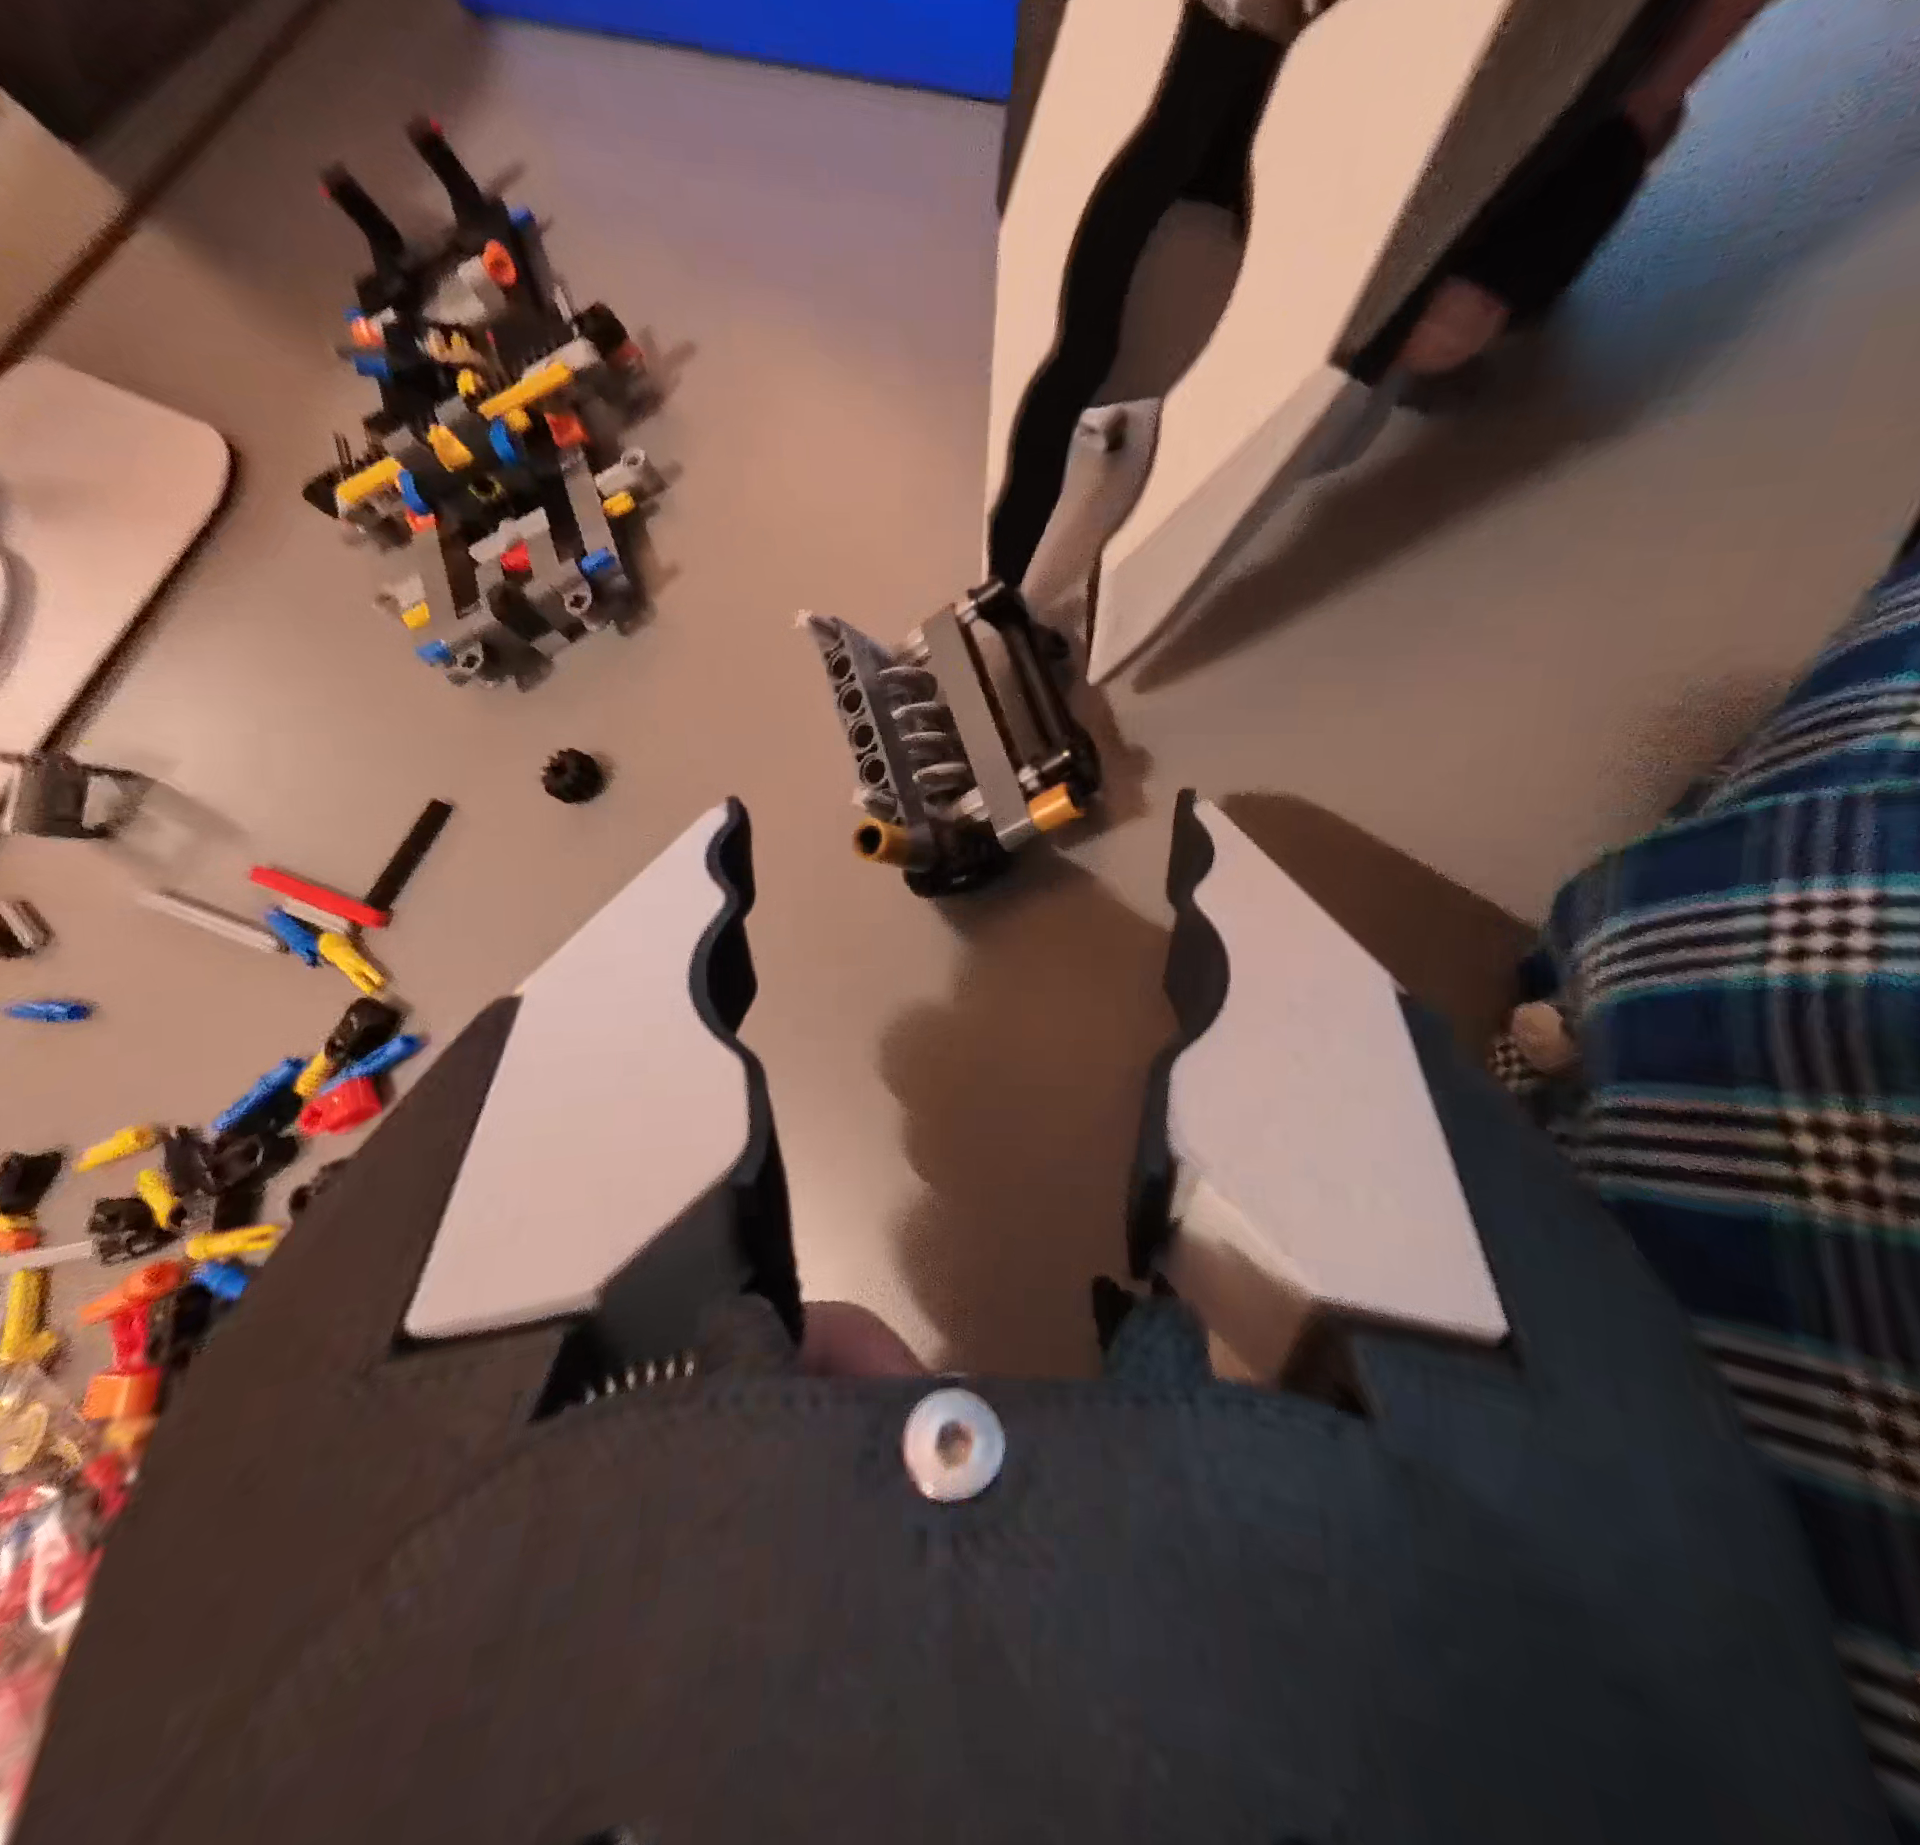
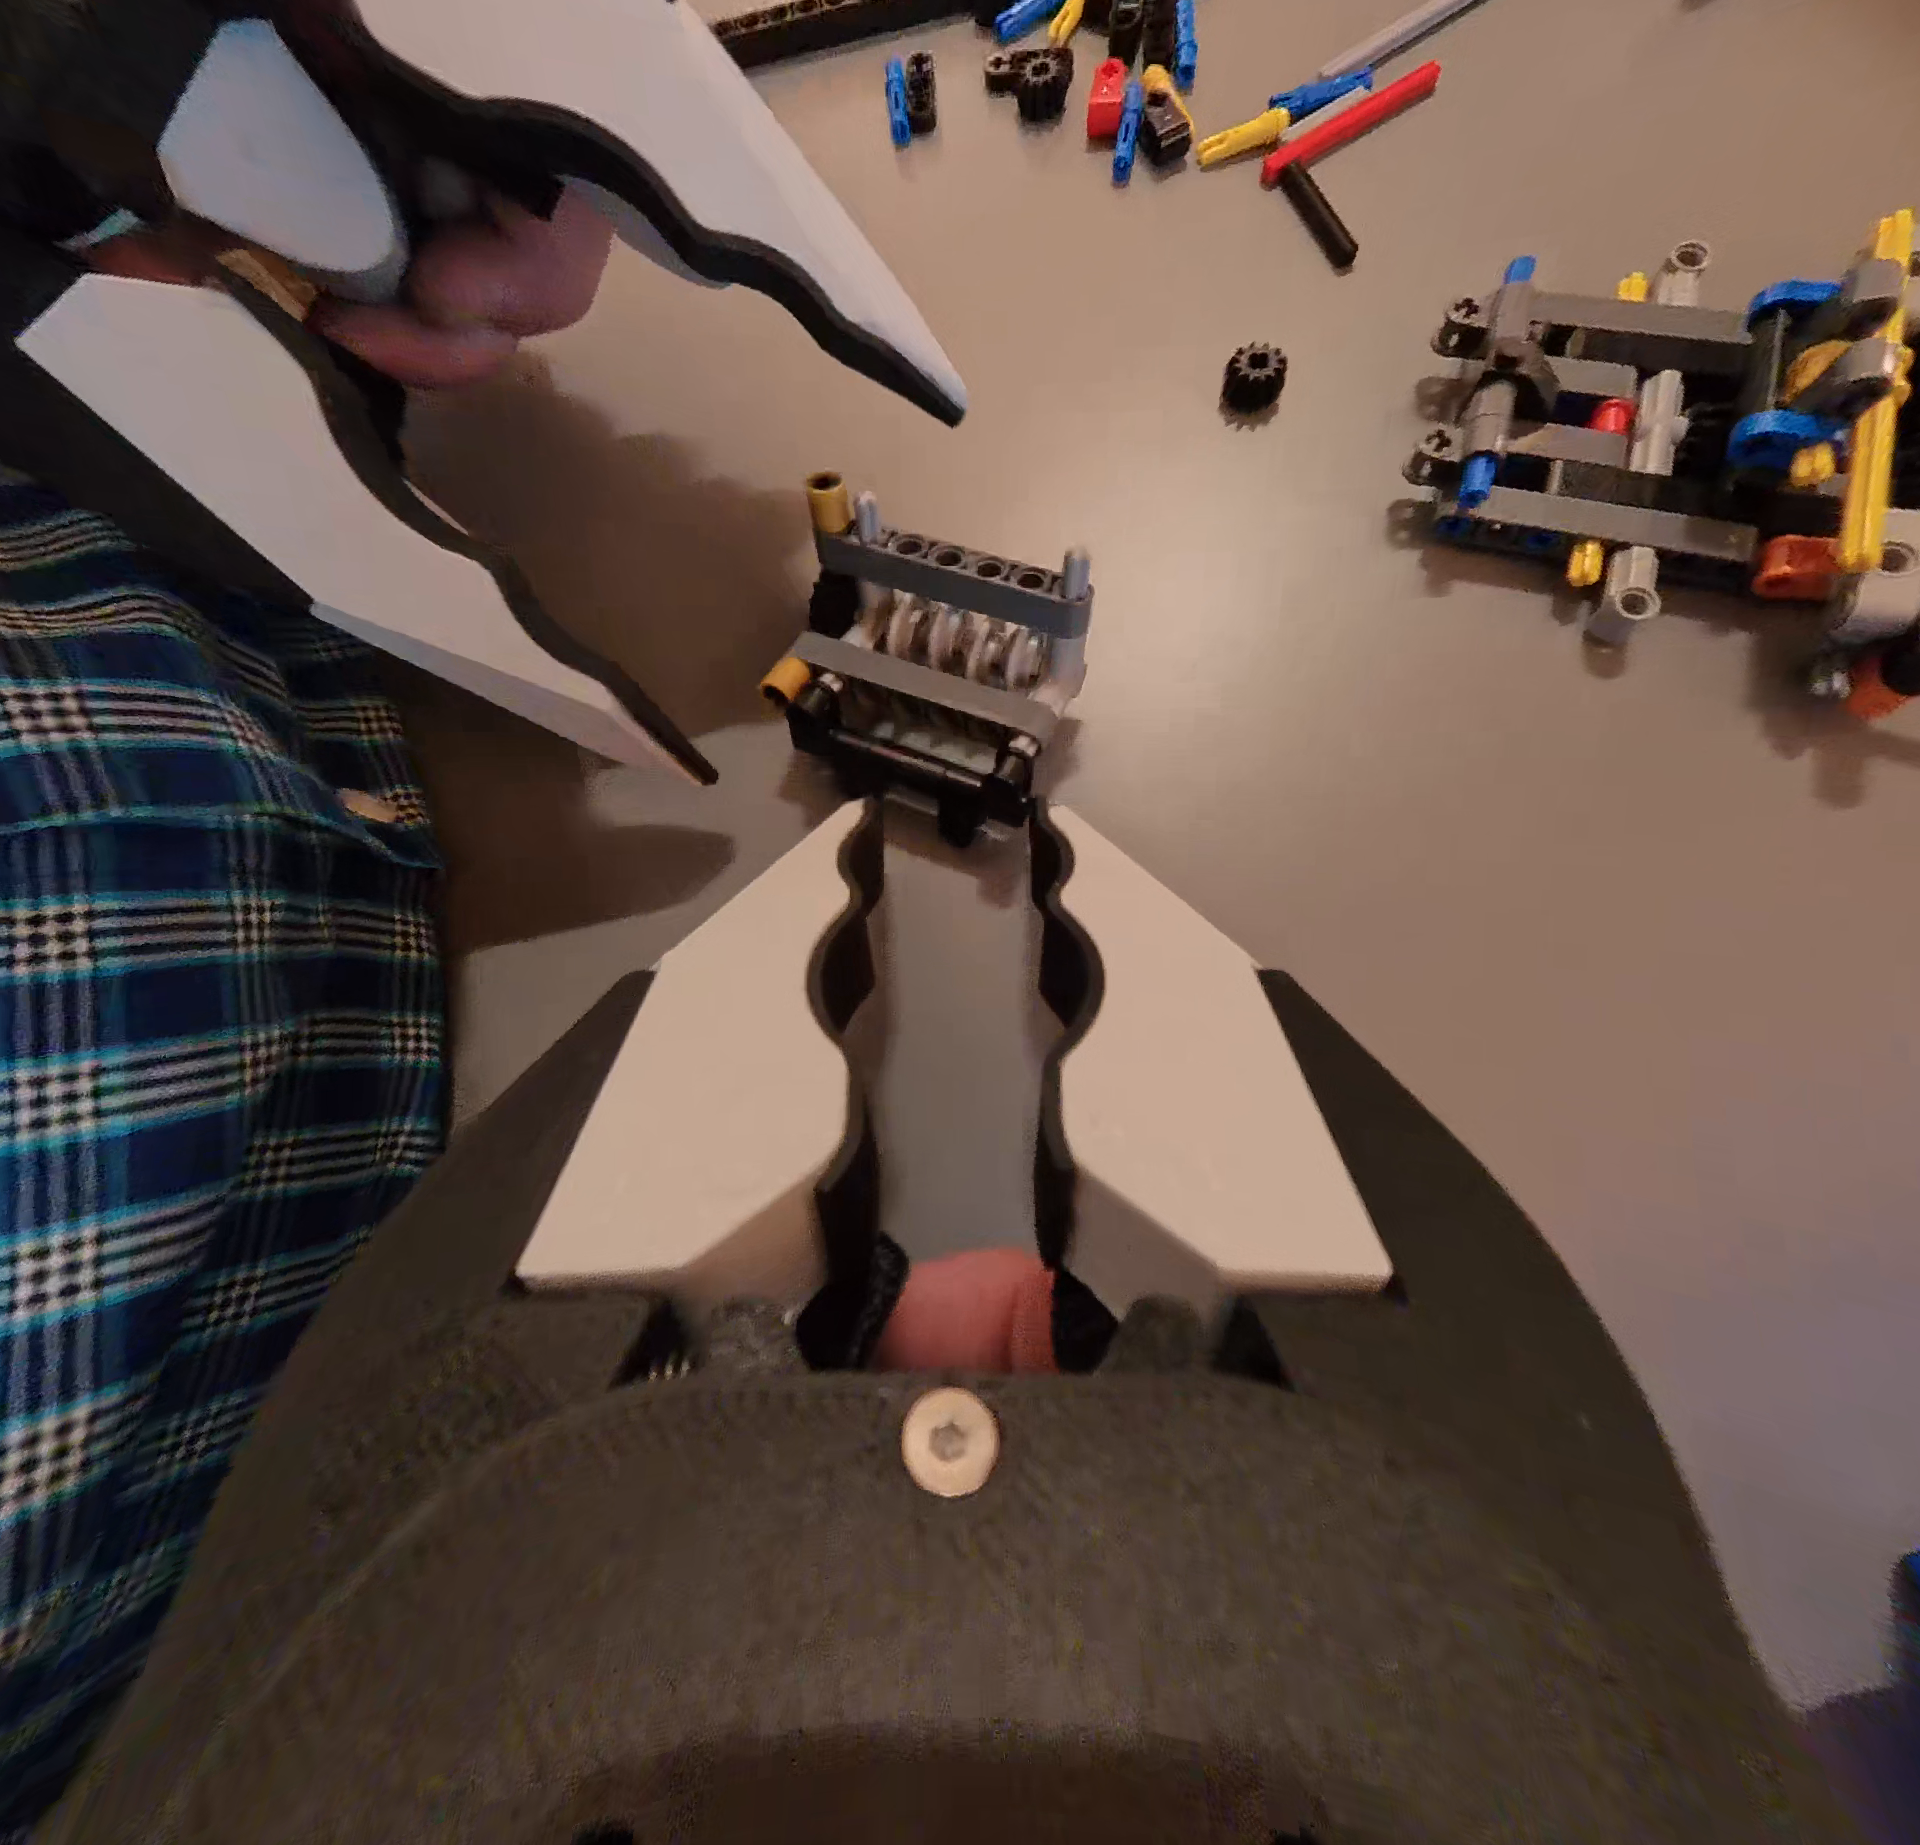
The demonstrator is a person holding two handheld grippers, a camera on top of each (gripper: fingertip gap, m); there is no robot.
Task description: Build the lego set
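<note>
Progress: partly built, judging by the table [image 2: 1351,964]. Two sub-assemblies exist, the engine block [image 2: 935,673] and a larger chassis [image 2: 1683,465], and they are not yet joined. Many loose parts remain, so much work looks left.

Engine block: sits on the table between both grippers, well apart from the chassis. It is a small boxy unit: a grey holed beam on top, a row of pale ribbed discs under it, a black frame at the base, tan pins at one end.

Right gripper [image 2: 951,808]: its tips grip the engine block's black base; the jaws are narrowed onto it.

Left gripper [image 1: 956,819]: jaws spread wide and empty, hovering near the engine block without touching it.

Chassis: a flat frame of grey and black beams with blue, yellow, orange and red connectors, lying to the engine block's far side.

Gear [image 2: 1252,377]: small, black, toothed, alone between engine block and chassis.

Loose parts [image 2: 1122,60]: a scatter of short blue, yellow, red and black pins beyond the gear, with a red axle [image 2: 1351,122], a grey axle and a long black holed beam [image 2: 852,13].

Textures: parts are hard glossy plastic; the table is matte grey-brown; the gripper fingers are smooth white wedges with wavy black inner edges.

Person: a plaid sleeve [image 2: 208,860] shows beside the engine block.
</note>
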